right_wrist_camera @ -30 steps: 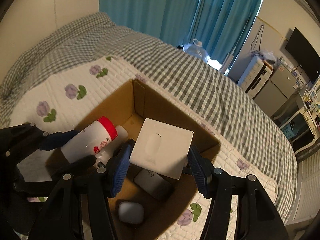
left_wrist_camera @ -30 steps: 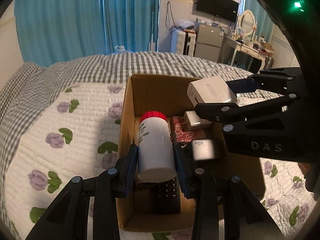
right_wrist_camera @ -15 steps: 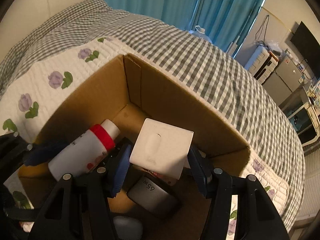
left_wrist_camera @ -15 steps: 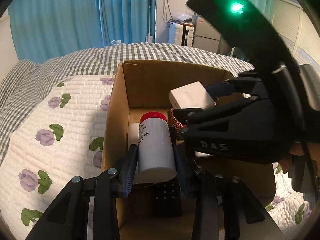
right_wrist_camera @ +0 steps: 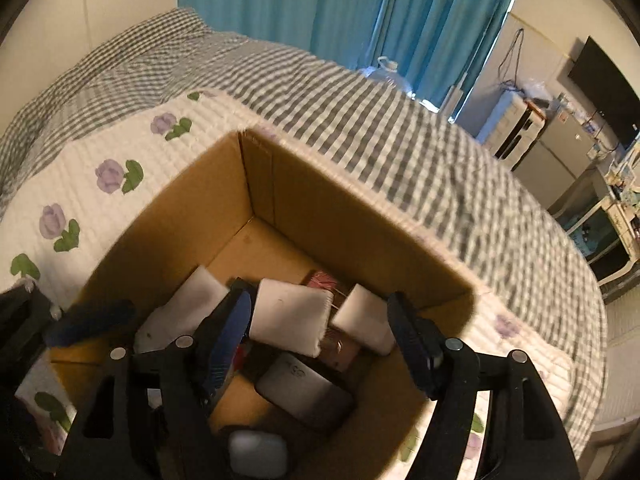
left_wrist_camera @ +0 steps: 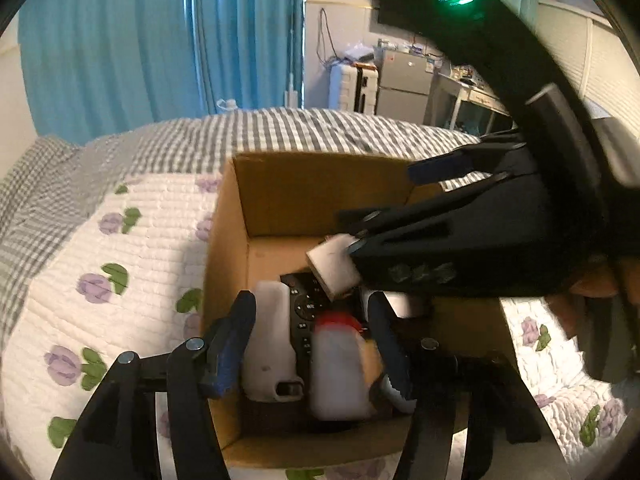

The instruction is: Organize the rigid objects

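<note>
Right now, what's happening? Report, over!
Left gripper and right gripper open. White bottle and white square box inside cardboard box. Nothing blocking.

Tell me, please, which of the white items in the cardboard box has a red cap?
The white bottle lying between the open fingers of the left hand-held gripper. The flat white pack and white block have no cap.

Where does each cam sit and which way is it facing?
Left wrist: on the left gripper, facing forward and down into the cardboard box; its own open fingers show, the right gripper crosses at right.
Right wrist: on the right gripper, angled down into the box; own open fingers, left gripper's fingertip at left.
Shared: box, white bottle, bed, curtains.
</note>
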Available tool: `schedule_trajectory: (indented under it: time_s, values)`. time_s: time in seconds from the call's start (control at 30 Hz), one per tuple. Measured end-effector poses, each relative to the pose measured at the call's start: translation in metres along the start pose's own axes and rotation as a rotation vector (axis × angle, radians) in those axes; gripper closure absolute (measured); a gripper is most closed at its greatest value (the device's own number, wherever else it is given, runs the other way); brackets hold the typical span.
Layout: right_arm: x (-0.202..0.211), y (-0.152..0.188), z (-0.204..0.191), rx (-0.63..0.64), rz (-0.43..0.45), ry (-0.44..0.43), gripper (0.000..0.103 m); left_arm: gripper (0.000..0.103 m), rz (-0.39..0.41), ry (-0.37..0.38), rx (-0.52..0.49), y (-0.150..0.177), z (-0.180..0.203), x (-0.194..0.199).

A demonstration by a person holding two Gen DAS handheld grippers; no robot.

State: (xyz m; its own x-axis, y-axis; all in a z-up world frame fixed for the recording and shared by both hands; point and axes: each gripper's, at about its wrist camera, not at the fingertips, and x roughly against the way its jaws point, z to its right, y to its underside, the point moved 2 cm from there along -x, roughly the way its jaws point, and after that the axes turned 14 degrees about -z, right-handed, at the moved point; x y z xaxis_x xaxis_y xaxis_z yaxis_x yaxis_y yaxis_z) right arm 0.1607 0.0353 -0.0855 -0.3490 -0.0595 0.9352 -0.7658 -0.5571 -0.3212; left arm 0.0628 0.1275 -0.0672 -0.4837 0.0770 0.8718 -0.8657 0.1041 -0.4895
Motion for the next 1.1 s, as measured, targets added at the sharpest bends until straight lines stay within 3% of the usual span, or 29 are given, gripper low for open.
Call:
schedule_trajectory:
  time_s: [0.23, 0.47, 0.6, 0.73, 0.83, 0.97, 1.1]
  values:
    - [0.069, 0.015, 0.032, -0.076, 0.084, 0.033, 0.031, 0.041, 0.043, -0.045, 0.047, -0.015, 0.002, 0.047]
    - [0.157, 0.05, 0.073, -0.175, 0.205, 0.073, 0.026, 0.032, 0.192, -0.088, 0.006, -0.036, 0.024, 0.12]
    - [0.197, 0.079, 0.087, -0.221, 0.27, 0.109, 0.018, 0.027, 0.293, -0.108, -0.009, -0.037, 0.039, 0.152]
    - [0.221, 0.106, 0.094, -0.283, 0.318, 0.151, 0.008, 0.027, 0.326, -0.12, -0.024, -0.032, 0.051, 0.165]
    - [0.233, 0.128, 0.095, -0.319, 0.367, 0.152, 0.0, 0.026, 0.351, -0.074, 0.011, -0.021, 0.054, 0.173]
    - [0.237, 0.155, 0.085, -0.338, 0.412, 0.137, 0.0, 0.023, 0.4, -0.029, 0.062, 0.003, 0.053, 0.179]
    - [0.229, 0.18, 0.067, -0.343, 0.453, 0.109, 0.0, 0.023, 0.413, -0.035, 0.104, 0.028, 0.052, 0.172]
